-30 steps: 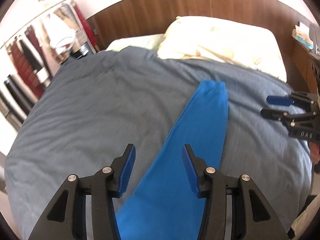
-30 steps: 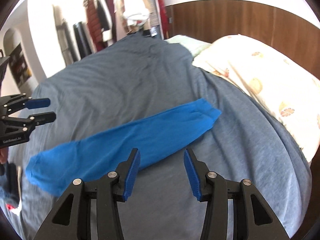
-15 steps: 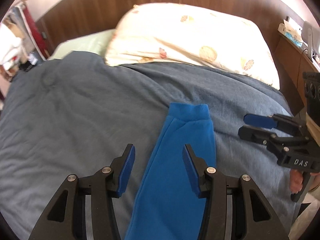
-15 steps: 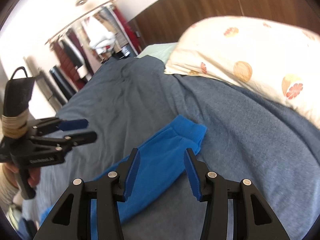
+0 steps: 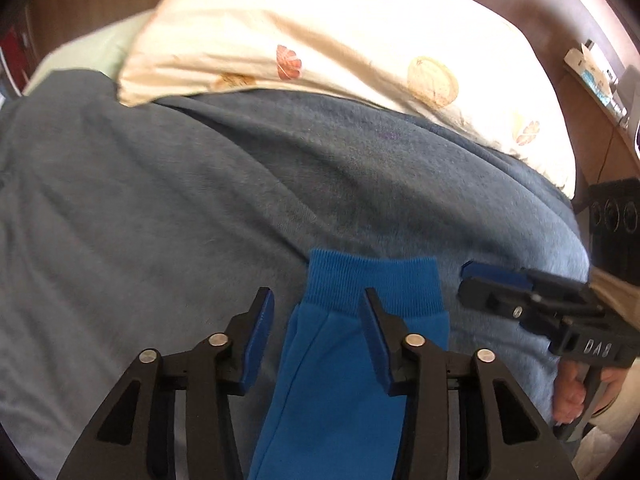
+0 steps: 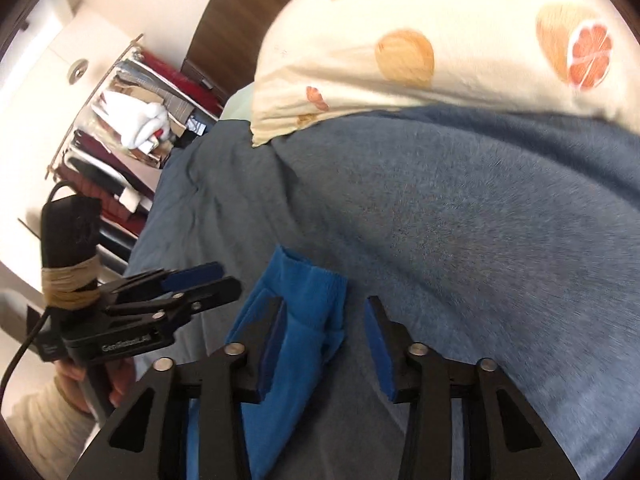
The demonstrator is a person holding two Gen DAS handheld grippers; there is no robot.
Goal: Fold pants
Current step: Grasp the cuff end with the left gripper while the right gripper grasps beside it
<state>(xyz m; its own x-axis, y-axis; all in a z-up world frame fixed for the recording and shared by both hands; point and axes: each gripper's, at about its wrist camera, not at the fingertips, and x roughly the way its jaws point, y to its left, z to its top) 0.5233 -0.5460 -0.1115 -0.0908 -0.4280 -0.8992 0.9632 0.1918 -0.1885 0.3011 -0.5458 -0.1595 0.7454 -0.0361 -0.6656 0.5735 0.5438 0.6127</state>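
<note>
Both the left gripper (image 5: 316, 332) and right gripper (image 6: 324, 334), jaws just narrowing but gripping nothing, are straddling the blue pants' ribbed cuff (image 5: 372, 282) on the grey duvet (image 5: 160, 200)

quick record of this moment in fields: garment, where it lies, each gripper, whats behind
garment: blue pants, ribbed cuff toward the pillow
surface: grey-blue duvet
left gripper: open, jaws just been closing, astride the cuff's left edge
right gripper: open, jaws just been closing, cuff's right corner between them
behind: fruit-print pillow, wooden headboard
</note>
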